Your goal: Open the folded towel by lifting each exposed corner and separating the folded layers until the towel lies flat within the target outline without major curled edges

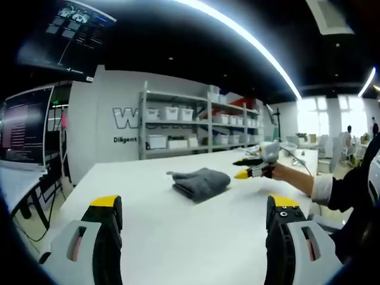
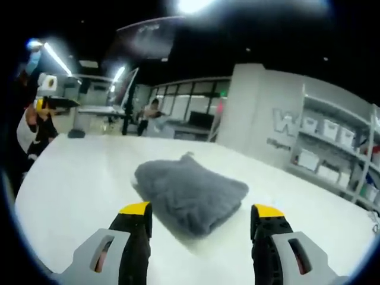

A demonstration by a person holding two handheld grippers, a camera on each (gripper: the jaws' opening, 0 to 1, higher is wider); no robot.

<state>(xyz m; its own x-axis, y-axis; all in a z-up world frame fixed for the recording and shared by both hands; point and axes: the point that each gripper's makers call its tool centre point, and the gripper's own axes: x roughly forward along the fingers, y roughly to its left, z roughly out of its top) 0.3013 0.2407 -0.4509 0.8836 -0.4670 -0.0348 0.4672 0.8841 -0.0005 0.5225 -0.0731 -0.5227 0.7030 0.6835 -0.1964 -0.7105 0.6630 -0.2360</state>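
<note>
On white table, towel folded (no layer lifted), near right gripper, jaws spread, empty; left gripper farther off, likewise spread; next, likely pinching a corner.

Grey towel sits folded in a thick, fluffy bundle, flat on the white table, one corner poking toward twelve o'clock.

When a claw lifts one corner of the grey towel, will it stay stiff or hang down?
The towel will probably hang limp: it looks soft, thick and folded in layers. Only the top layer may rise. It seems light, so it could slide on the smooth white table.
</note>
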